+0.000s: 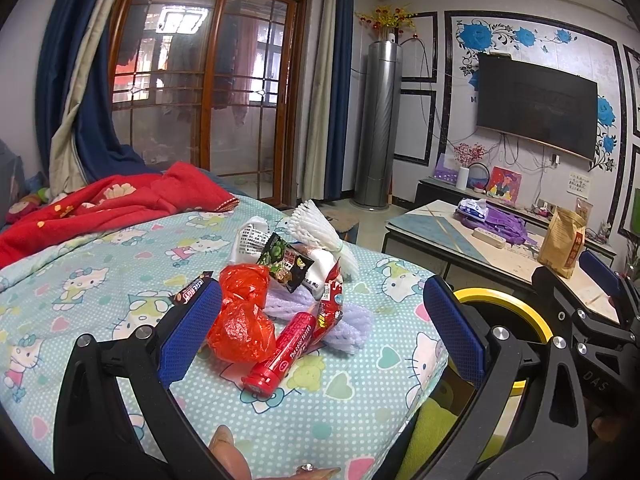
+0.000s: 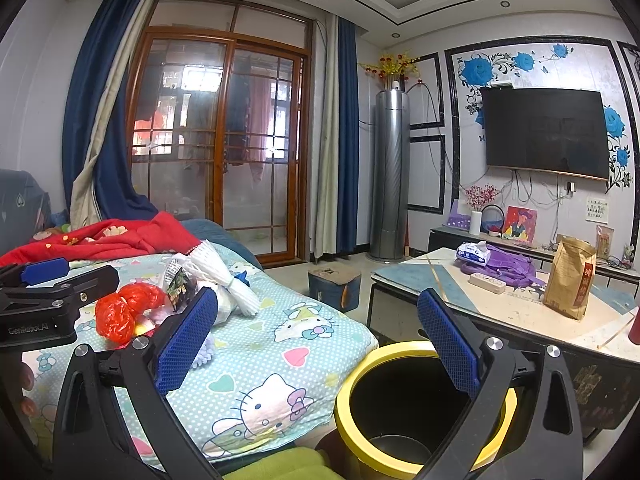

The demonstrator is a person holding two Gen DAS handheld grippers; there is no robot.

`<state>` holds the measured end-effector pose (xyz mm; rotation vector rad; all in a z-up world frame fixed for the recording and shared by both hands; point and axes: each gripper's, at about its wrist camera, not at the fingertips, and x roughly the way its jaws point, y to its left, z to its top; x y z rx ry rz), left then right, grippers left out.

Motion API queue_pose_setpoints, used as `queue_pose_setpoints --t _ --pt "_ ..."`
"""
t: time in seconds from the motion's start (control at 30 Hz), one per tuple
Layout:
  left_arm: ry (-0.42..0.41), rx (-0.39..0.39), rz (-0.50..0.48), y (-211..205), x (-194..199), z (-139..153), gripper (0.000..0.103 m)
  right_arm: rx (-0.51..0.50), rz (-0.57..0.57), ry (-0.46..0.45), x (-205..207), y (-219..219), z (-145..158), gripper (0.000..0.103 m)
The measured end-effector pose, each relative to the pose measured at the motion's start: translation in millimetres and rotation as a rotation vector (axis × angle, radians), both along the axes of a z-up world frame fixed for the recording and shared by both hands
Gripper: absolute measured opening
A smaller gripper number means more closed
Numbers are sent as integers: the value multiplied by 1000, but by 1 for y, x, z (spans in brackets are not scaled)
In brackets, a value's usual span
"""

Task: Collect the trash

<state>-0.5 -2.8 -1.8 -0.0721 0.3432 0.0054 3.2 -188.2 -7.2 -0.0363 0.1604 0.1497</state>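
Note:
A pile of trash lies on the Hello Kitty bedspread (image 1: 100, 272): a crumpled red plastic bag (image 1: 240, 316), a red tube (image 1: 284, 350), a purple foam net (image 1: 352, 324), snack wrappers (image 1: 284, 264) and a white foam net (image 1: 320, 228). My left gripper (image 1: 320, 320) is open and empty, just short of the pile. A yellow-rimmed black bin (image 2: 400, 404) stands on the floor beside the bed. My right gripper (image 2: 316, 344) is open and empty above the bin's rim. The pile (image 2: 132, 308) shows at the left of the right wrist view.
A red blanket (image 1: 112, 204) lies at the bed's far end. A low table (image 2: 500, 312) to the right holds a brown paper bag (image 2: 572, 280), a purple bag (image 2: 504, 268) and a power strip (image 2: 486, 282). A small box (image 2: 334, 284) sits on the floor.

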Motion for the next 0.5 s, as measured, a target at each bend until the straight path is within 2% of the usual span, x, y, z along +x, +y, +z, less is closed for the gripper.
queue_pose_setpoints --t 0.5 --pt "29 -29 8 4 1 -5 92 -1 11 14 1 2 -6 97"
